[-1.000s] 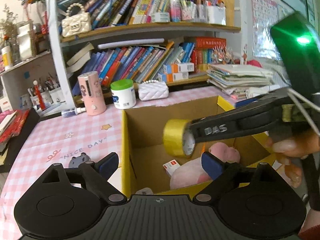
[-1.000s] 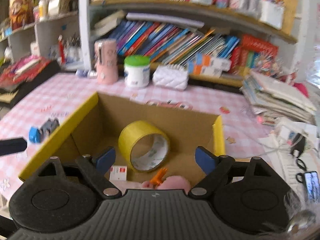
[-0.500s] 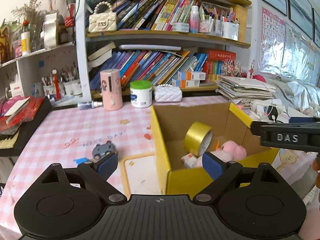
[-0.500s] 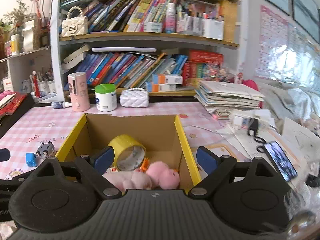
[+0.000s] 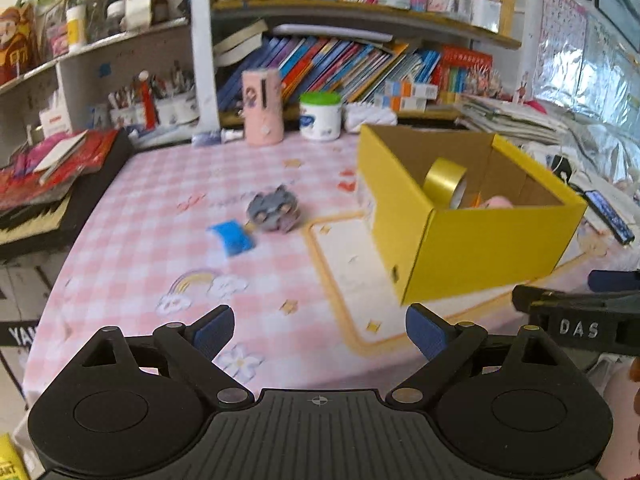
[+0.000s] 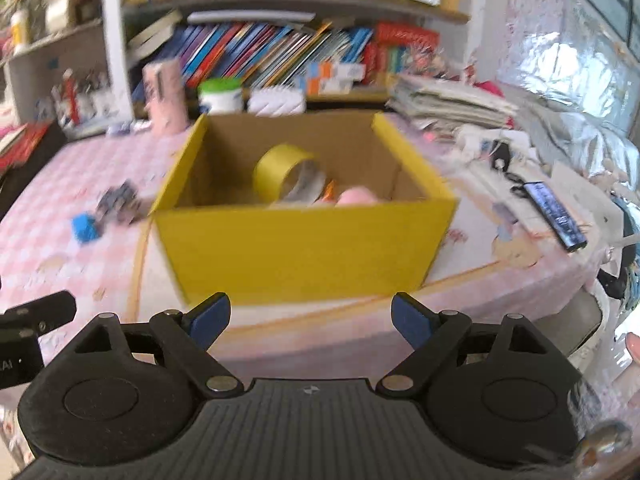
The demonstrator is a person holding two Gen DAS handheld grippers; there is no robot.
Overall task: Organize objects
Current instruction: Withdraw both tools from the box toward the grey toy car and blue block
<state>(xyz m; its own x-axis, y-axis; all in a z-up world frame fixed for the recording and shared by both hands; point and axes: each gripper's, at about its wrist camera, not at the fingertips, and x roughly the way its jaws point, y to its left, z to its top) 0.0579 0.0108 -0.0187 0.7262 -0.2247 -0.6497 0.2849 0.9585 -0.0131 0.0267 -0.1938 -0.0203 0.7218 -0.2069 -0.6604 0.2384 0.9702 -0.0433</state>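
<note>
Your left gripper (image 5: 319, 330) is hanging released over the near edge of the pink checked tablecloth (image 5: 160, 216), its blue-padded fingers (image 5: 212, 326) spread wide with only cloth showing between them. Your right gripper (image 6: 310, 320) is likewise standing released and empty-handed; its jaws have just been narrowing slightly, with no object between them. In the left wrist view, the black body of the right gripper marked "DAS" is poking in at the right edge.

Just beyond the right gripper, the yellow cardboard box with a plain brown inside (image 6: 296, 240) is sitting on the tablecloth, open at the top. Inside it, a roll of yellow packing tape (image 6: 286, 174) is leaning on its edge near the middle, and beside it a pink plush toy (image 6: 356, 196) is peeking over the front wall, with a small orange piece (image 6: 329, 190) showing between the two.

To the left of the box, out on the cloth, a small grey toy car with a cartoon face (image 5: 274, 210) is resting, and a blue curved piece (image 5: 232, 236) is lying just beside it, nearer to you. Both are blurred in the right wrist view.

Further back, a pink cylindrical holder (image 5: 262, 108), a white jar with a green lid (image 5: 320, 116) and a white quilted pouch (image 6: 276, 102) are standing along the foot of the bookshelf crowded with coloured books (image 5: 340, 60). A black phone (image 6: 554, 214) is lying to the right of the box.
</note>
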